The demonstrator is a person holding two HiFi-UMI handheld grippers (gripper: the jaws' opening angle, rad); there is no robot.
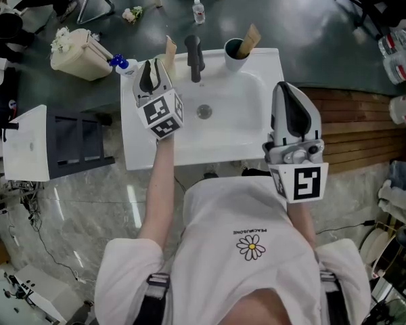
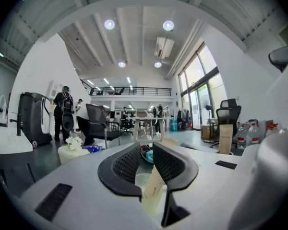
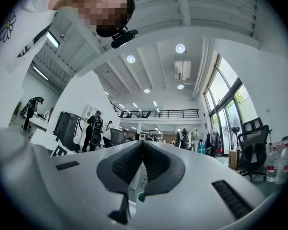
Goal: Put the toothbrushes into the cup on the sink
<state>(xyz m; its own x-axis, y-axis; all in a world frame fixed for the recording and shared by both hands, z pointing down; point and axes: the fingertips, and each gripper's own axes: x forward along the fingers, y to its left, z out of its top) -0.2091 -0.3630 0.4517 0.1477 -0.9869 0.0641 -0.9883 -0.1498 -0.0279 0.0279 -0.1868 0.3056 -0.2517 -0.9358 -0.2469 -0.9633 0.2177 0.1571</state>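
The white sink (image 1: 254,124) stands in front of me, with a black faucet (image 1: 194,57) at its back edge. To the faucet's right is a white cup (image 1: 234,54) with one tan toothbrush pack (image 1: 250,39) standing in it. My left gripper (image 1: 147,72) hovers over the sink's back left corner, shut on a second tan toothbrush pack (image 1: 170,49). In the left gripper view this pack (image 2: 152,190) sits tilted between the jaws of the left gripper (image 2: 145,150). My right gripper (image 1: 289,91) is raised at the sink's right front edge. It is shut and holds nothing (image 3: 142,145).
The drain (image 1: 204,111) lies mid-basin. A blue-capped bottle (image 1: 121,63) sits at the sink's back left, beyond it a beige bin (image 1: 78,57) with crumpled paper. A dark rack (image 1: 78,144) stands to the left, a wooden slatted platform (image 1: 358,131) to the right. A water bottle (image 1: 199,11) stands on the floor behind.
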